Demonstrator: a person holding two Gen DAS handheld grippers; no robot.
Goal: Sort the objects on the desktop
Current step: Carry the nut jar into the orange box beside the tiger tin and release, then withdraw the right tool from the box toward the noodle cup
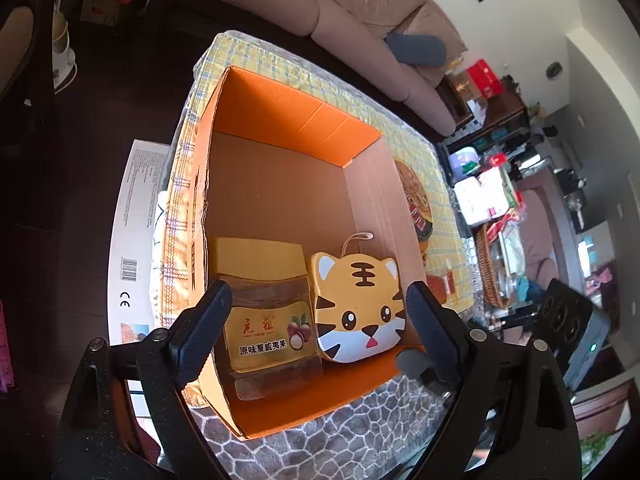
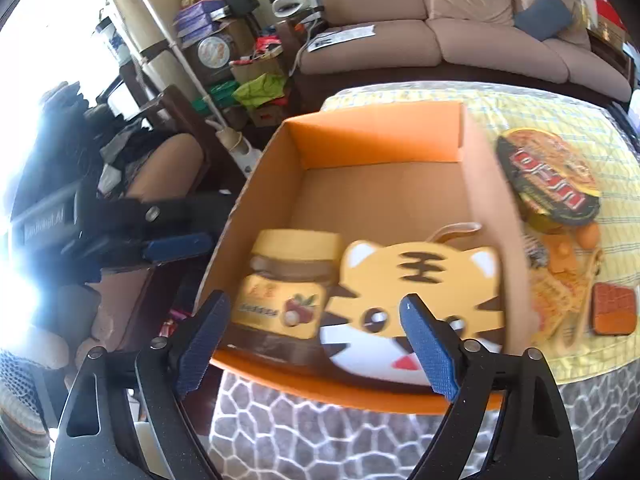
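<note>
Both jaws stand spread wide with nothing pinched between them. My left gripper hangs over the near end of the cardboard box, its dark pads framing the two things that lie inside. My right gripper hovers over the same near edge of the box from the other side, its blue pads clear of the contents.

Inside the box, against the near wall, I see a nut jar with a yellow lid, lying on its side with the label facing up. Just beside it, to its right and touching or nearly so, sits the tiger-face plush, orange and white, its hanging loop toward the far end. The right wrist view shows the jar and the plush in the same order, a little blurred.

The box stands on a table covered with a yellow checked cloth. On the cloth to the right of the box lie an instant noodle bowl, some orange snack packets and a small brown wallet-like pouch. A sofa stands beyond the table.
</note>
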